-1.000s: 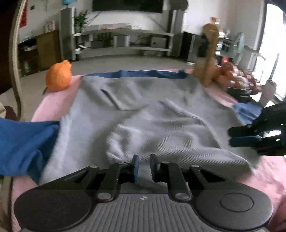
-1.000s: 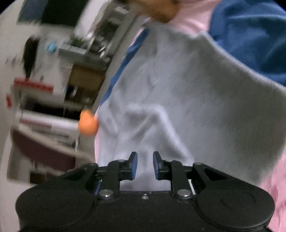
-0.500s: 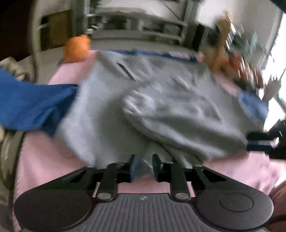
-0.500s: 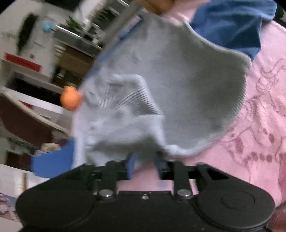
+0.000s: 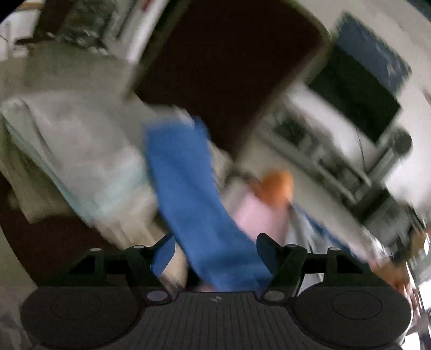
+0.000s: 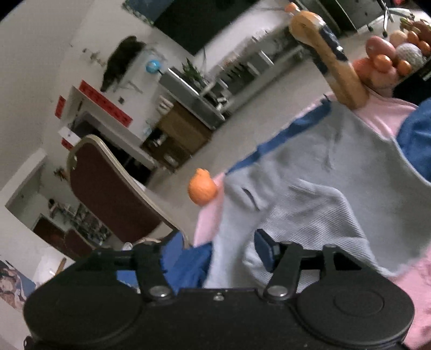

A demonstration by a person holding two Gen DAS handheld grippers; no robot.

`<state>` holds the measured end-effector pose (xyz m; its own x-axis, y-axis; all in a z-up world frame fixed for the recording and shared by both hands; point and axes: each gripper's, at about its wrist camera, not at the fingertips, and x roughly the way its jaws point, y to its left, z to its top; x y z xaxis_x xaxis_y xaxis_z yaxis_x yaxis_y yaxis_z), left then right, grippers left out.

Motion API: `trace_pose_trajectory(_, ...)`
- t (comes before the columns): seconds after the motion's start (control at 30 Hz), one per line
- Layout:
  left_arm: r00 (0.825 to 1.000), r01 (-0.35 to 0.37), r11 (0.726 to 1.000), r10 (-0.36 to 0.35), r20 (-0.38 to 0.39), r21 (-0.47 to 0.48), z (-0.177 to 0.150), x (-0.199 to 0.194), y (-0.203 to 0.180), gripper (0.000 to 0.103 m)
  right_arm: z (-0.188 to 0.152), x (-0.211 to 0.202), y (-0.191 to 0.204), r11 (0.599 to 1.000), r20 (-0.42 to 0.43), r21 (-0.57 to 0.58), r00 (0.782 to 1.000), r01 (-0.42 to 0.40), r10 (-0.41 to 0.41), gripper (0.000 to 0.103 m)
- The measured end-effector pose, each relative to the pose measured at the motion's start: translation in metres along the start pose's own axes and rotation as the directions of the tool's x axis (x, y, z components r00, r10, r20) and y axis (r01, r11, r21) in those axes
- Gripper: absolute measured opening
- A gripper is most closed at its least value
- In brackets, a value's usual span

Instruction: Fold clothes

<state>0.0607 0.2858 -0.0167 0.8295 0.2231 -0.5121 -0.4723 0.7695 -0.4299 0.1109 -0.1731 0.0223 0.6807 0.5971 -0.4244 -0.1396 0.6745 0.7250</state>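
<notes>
White walls (image 6: pixel 40 53), brown chair (image 6: pixel 107 193) (wall-mounted screen (image 6: pixel 199 21)).

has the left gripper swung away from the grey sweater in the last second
Yes. The left gripper, jaws opening, has turned left: the orange, formerly upper left, now sits right of centre, and the sweater has slipped to the right edge.

Sweater (image 6: pixel 323 204): spread on the cloth (image 6: pixel 420 282).
Orange (image 6: pixel 202 189): at the cloth's far left edge, just beside the sweater.
Chair (image 6: pixel 107 193): left of the orange.
</notes>
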Motion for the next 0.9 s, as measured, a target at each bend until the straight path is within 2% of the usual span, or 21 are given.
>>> trace_pose_trajectory(0.07,0.996,-0.032,0.999,0.03,0.084,0.022,0.019,0.003,0.015,0.067,-0.006,0.013,0.008,1.0,0.004,0.007,1.0,-0.016,0.016,0.064)
trace_pose_trajectory(0.13,0.99,-0.051,0.996,0.04,0.133,0.079,0.034,0.013,0.024,0.069,-0.011,0.027,0.015,0.999,-0.011,0.018,0.999,-0.043,0.043,0.066)
trace_pose_trajectory(0.3,0.994,-0.063,0.965,0.038,0.1,0.255,0.045,0.058,0.027,0.073,-0.022,0.05,0.029,0.996,-0.062,0.023,0.994,-0.09,0.092,0.068)
trace_pose_trajectory(0.4,0.996,-0.051,0.953,0.028,0.083,0.299,0.05,0.077,0.027,0.072,-0.025,0.06,0.036,0.996,-0.087,-0.007,0.992,-0.09,0.089,0.07)
trace_pose_trajectory(0.47,0.997,-0.037,0.951,0.016,0.073,0.308,0.052,0.084,0.031,0.066,-0.026,0.063,0.039,0.996,-0.092,-0.031,0.993,-0.082,0.078,0.071)
trace_pose_trajectory(0.5,0.998,-0.032,0.949,0.011,0.069,0.313,0.053,0.086,0.032,0.06,-0.027,0.064,0.04,0.996,-0.091,-0.04,0.993,-0.076,0.072,0.071)
trace_pose_trajectory(0.53,0.997,-0.033,0.948,0.011,0.072,0.318,0.052,0.086,0.033,0.046,-0.028,0.064,0.04,0.997,-0.088,-0.042,0.994,-0.07,0.066,0.072)
trace_pose_trajectory(0.57,0.997,-0.039,0.946,0.014,0.079,0.323,0.053,0.084,0.033,0.04,-0.028,0.064,0.039,0.997,-0.082,-0.038,0.995,-0.065,0.062,0.072)
trace_pose_trajectory(0.6,0.996,-0.041,0.944,0.014,0.086,0.326,0.054,0.082,0.032,0.023,-0.029,0.063,0.037,0.998,-0.079,-0.031,0.995,-0.062,0.059,0.072)
trace_pose_trajectory(0.63,0.996,-0.034,0.945,0.007,0.085,0.326,0.055,0.081,0.032,0.015,-0.029,0.063,0.034,0.998,-0.08,-0.018,0.995,-0.063,0.061,0.072)
trace_pose_trajectory(0.7,0.996,-0.035,0.943,0.006,0.088,0.331,0.057,0.074,0.029,0.007,-0.029,0.062,0.028,0.998,-0.084,0.009,0.994,-0.065,0.065,0.072)
trace_pose_trajectory(0.9,0.995,-0.033,0.919,-0.006,0.097,0.394,0.052,0.045,-0.012,0.006,-0.027,0.047,0.007,0.993,-0.077,0.089,0.993,-0.079,0.086,0.072)
